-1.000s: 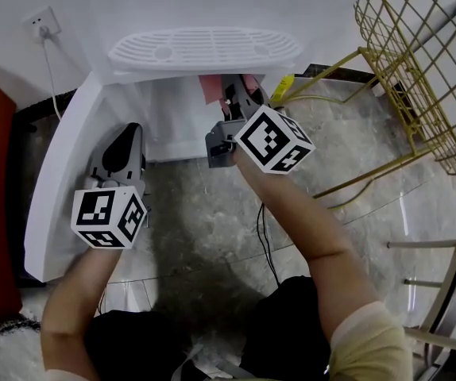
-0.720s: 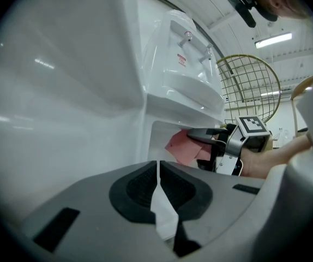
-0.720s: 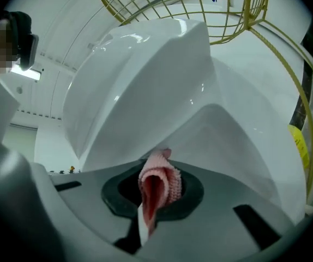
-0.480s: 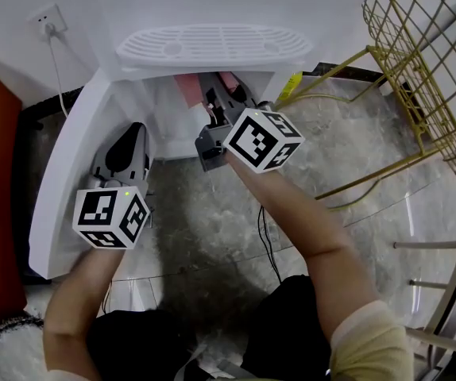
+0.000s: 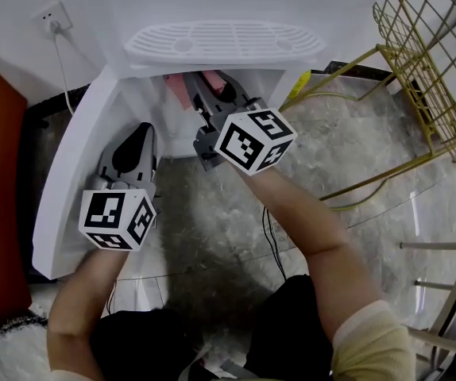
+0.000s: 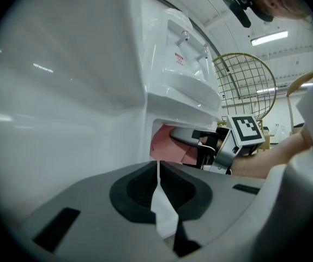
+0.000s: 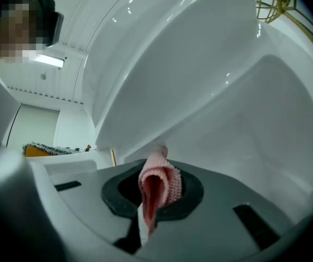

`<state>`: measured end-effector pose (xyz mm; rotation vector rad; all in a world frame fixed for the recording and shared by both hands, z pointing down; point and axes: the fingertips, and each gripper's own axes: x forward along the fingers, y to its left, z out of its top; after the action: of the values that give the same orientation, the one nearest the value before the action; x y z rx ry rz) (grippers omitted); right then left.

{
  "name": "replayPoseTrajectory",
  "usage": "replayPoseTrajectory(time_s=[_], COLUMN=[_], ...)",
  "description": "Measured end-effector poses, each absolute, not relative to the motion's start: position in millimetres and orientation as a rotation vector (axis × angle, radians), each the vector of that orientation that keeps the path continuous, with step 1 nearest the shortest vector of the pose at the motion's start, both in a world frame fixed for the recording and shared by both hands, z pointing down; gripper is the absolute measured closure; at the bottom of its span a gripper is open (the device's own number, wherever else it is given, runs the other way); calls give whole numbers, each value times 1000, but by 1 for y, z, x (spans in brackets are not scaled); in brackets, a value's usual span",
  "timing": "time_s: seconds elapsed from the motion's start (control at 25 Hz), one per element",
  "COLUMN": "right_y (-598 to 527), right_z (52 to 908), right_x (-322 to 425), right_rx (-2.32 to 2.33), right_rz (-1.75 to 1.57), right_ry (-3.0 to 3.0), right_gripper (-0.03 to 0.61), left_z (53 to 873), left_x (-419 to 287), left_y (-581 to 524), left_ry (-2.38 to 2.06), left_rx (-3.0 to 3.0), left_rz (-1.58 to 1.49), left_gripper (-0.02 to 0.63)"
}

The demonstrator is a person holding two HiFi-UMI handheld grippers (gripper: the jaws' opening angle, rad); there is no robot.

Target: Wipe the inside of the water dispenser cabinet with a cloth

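Wiping seems under way: right claw (image 7: 154,171) clamped on pink cloth (image 7: 163,183) inside cabinet (image 7: 244,108), left claw (image 6: 157,172) closed; next, sweep the walls.

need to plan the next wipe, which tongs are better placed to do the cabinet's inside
Right. The right tongs grip the pink cloth and reach inside the cabinet; the left tongs hold no cloth and sit outside by the open door.

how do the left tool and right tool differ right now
The right tool grips the pink cloth; the left tool grips nothing. The right tool reaches inside the cabinet; the left tool sits outside, by the open door. Both have their jaws together.
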<state>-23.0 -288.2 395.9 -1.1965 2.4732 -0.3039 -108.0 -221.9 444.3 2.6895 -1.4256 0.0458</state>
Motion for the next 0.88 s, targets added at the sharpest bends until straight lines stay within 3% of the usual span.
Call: replayPoseTrajectory(time_s=[0.88], right_y=[-282], right_z=[426], right_x=[-74], right_rx=[-1083], right_rz=[-80], right_ry=[2785], right_gripper=[552], left_z=[465], left_x=[-104], left_y=[-224], left_ry=[-1424], left_rx=[2704], left_rz=[127], left_gripper=[611])
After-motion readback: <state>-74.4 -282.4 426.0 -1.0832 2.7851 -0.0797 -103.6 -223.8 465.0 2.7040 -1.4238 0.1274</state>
